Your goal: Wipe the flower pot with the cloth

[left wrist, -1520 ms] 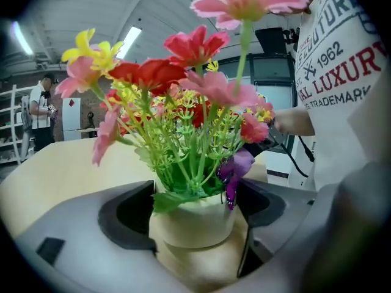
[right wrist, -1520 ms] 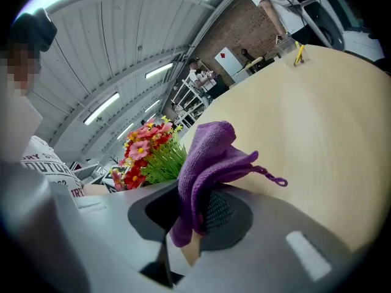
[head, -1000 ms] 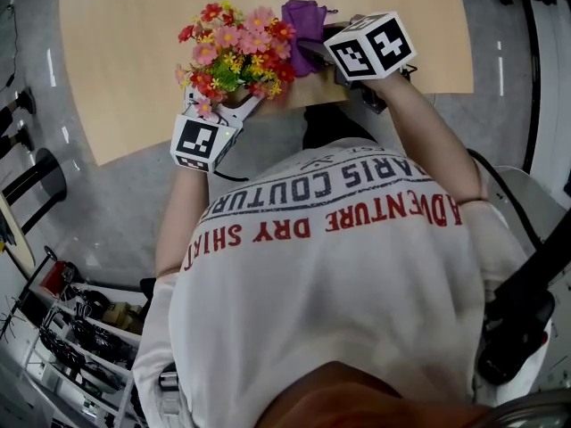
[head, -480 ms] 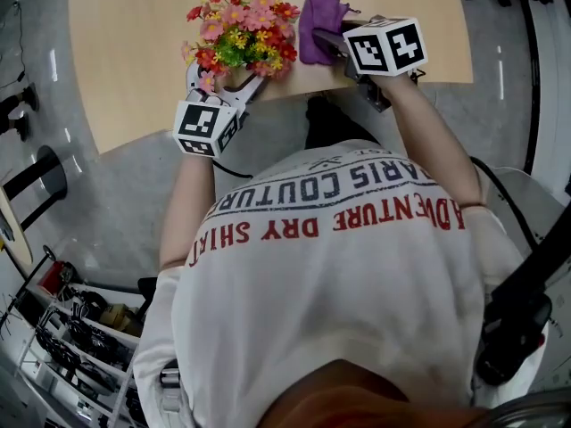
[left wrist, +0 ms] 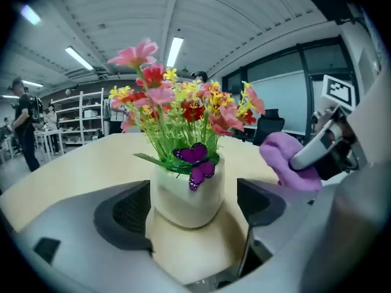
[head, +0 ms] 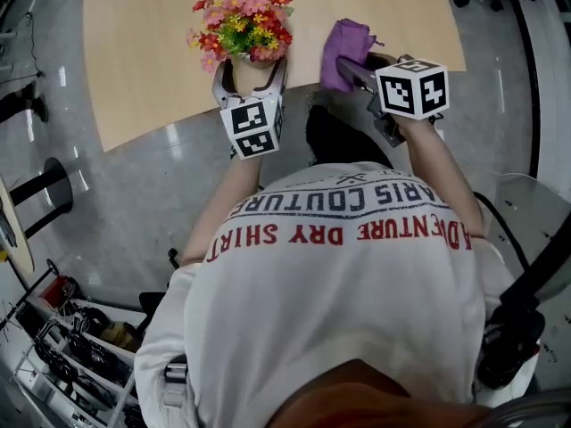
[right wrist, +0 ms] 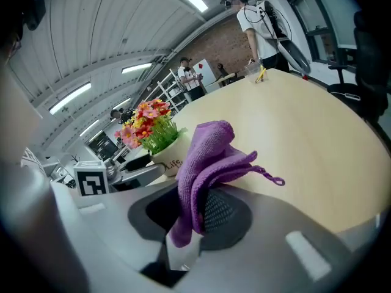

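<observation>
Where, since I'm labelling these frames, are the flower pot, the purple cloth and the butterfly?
flower pot [left wrist: 186,198], left gripper view, middle of its white front wall.
purple cloth [right wrist: 208,150], right gripper view, its bunched upper fold.
butterfly [left wrist: 195,162], left gripper view, where its purple wings meet.

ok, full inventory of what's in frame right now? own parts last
table: one, light wood, under the pot and cloth
flower pot: one, white, near the table's front edge, between the left gripper's jaws
flowers: one bunch, pink, red and yellow, in the pot
butterfly: one, purple, on the pot's rim
cloth: one, purple, bunched, right of the pot, clear of it
rack: one, white wire, floor, lower left of head view
people: at least three, far across the room
left gripper: one, grey, jaws wide around the pot, gap on one side
right gripper: one, grey, shut on the cloth
shirt: one, white with lettering, on the person wearing the camera
</observation>
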The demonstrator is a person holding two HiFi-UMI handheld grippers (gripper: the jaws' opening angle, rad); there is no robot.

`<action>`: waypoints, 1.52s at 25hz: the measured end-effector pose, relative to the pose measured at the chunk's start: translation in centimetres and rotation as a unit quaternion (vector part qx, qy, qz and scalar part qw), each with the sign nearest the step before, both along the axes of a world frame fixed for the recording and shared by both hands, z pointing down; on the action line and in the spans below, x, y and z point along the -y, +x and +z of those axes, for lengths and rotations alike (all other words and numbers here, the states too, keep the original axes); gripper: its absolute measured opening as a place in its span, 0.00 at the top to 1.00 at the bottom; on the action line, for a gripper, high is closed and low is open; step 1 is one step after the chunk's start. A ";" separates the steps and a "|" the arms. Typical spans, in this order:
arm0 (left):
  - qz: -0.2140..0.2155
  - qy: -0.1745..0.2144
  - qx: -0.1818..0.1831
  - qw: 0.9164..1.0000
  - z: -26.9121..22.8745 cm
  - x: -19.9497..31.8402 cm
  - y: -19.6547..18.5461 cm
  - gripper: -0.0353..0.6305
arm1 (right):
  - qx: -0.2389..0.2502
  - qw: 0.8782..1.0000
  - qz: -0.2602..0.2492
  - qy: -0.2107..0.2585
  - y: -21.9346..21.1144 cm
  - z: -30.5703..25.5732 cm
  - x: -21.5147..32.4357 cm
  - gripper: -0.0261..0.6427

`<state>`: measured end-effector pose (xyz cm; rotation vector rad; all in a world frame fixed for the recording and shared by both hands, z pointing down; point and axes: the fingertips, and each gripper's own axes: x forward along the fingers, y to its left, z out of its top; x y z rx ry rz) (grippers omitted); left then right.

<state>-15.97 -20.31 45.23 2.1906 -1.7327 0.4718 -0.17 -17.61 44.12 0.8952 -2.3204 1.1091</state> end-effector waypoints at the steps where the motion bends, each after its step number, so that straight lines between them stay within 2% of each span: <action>1: -0.012 -0.004 0.003 1.000 0.3 0.1 0.3 0.30 | 0.001 1.000 0.003 -0.003 0.4 0.2 -0.6 0.86; 4: -0.052 -0.015 0.008 0.999 0.7 0.6 -0.4 0.30 | 0.001 1.000 0.009 -0.008 0.7 0.7 -2.2 0.86; 7: -0.072 -0.012 0.013 0.997 0.5 1.2 -1.2 0.30 | 0.002 1.000 0.019 -0.005 0.3 0.6 -2.9 0.86; 13: -0.059 -0.016 0.032 0.998 0.4 2.0 -0.7 0.31 | 0.017 1.000 0.009 0.009 -0.4 -0.1 -3.2 0.86; 17: -0.006 -0.012 0.038 0.999 0.2 1.4 -1.2 0.32 | 0.033 0.999 -0.015 0.001 -1.5 -0.3 -3.5 0.86; 21: 0.081 0.000 0.053 0.995 0.1 0.4 -1.0 0.32 | 0.072 0.997 -0.034 -0.014 -2.0 -0.5 -3.6 0.86; 25: 0.197 0.000 0.038 0.980 0.5 -1.1 -1.0 0.32 | 0.096 0.994 -0.044 -0.037 -2.9 0.2 -3.3 0.86; 28: 0.258 -0.008 0.032 0.966 0.4 -2.1 -1.2 0.32 | 0.088 0.994 -0.056 -0.042 -3.2 1.0 -2.7 0.86; 32: 0.298 -0.020 0.043 0.953 0.3 -3.1 -1.2 0.32 | 0.088 0.992 -0.082 -0.044 -3.5 0.9 -2.6 0.86; 35: 0.304 -0.016 0.042 0.952 0.2 -3.5 -1.0 0.32 | 0.103 0.988 -0.105 -0.042 -4.2 0.2 -2.4 0.86; 38: 0.298 -0.006 0.037 0.954 -0.5 -2.9 -0.9 0.32 | 0.109 0.984 -0.133 -0.036 -5.7 -0.6 -1.1 0.86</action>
